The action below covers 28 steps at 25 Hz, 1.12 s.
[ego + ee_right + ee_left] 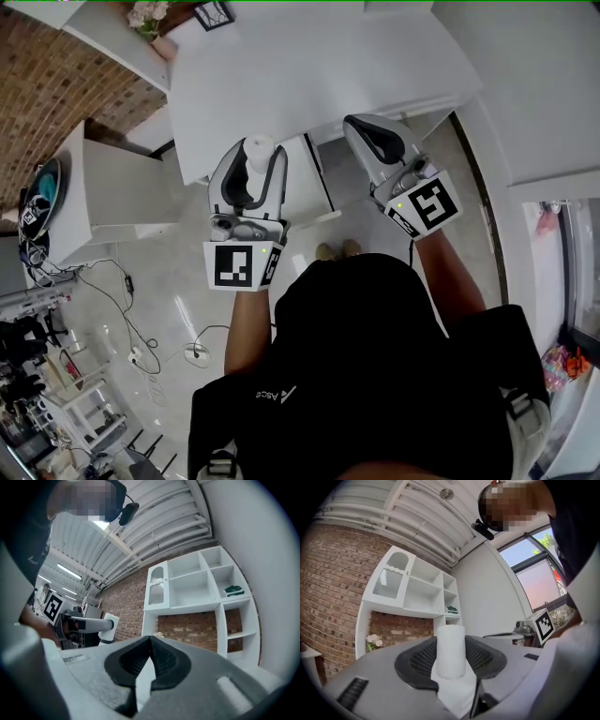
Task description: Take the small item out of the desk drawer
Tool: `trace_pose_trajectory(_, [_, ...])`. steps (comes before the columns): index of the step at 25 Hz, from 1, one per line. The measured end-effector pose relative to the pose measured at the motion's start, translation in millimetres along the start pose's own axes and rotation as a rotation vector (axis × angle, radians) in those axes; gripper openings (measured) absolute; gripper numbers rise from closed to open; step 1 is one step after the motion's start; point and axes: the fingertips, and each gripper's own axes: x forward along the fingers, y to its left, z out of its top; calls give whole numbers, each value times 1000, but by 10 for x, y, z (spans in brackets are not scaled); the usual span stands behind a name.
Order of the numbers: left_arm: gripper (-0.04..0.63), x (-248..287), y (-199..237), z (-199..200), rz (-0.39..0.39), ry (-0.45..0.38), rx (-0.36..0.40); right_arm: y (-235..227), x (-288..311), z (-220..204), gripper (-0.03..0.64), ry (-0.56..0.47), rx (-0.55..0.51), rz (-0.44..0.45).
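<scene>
While we hold both grippers up in front of the white desk (309, 66), the left gripper (251, 173) is clamped on the small item (260, 150), a white cylinder standing upright between its jaws. In the left gripper view the dark ribbed pads (419, 660) press on the cylinder from nine and three o'clock, and its top reaches past them toward twelve. In the head view it shows against the desk's near edge. The right gripper (370, 136) sits at three o'clock from the left one, well apart from the item, its jaws closed together with nothing between them. Beyond both grippers we see a white shelf unit (201, 583) against a brick wall (337, 573).
</scene>
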Motion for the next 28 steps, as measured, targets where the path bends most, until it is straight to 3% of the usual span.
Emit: trace_pose_trajectory(28, [179, -266, -42, 47, 10, -6, -14, 222, -94, 164, 0, -11, -30, 7])
